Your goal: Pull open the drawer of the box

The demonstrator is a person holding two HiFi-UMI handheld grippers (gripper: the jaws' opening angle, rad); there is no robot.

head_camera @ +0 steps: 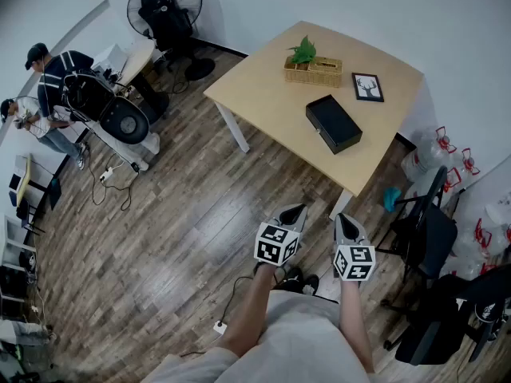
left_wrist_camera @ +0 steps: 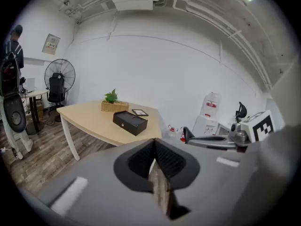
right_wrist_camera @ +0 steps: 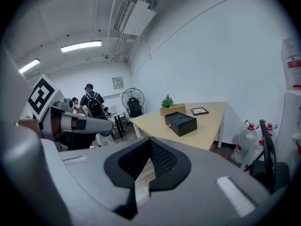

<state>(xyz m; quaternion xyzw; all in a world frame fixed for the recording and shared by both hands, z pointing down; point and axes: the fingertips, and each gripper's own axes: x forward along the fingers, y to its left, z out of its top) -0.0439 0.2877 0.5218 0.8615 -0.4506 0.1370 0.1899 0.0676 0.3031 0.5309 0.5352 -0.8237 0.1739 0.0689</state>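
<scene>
The black box (head_camera: 333, 123) lies closed on the light wooden table (head_camera: 263, 94), with a small knob on its front in the left gripper view (left_wrist_camera: 130, 122); it also shows in the right gripper view as the box (right_wrist_camera: 181, 123). Both grippers hang over the floor, well short of the table. My left gripper (head_camera: 296, 210) is shut with nothing in it, jaws meeting in a point. My right gripper (head_camera: 342, 219) is beside it, also shut and holding nothing. The two are a hand's width apart.
A wicker basket with a plant (head_camera: 313, 69) and a picture frame (head_camera: 367, 86) stand behind the box. Office chairs (head_camera: 427, 238) and water bottles (head_camera: 435, 154) crowd the right. Two people (head_camera: 48, 82), a fan (head_camera: 164, 6) and equipment are far left. A cable runs across the floor (head_camera: 227, 306).
</scene>
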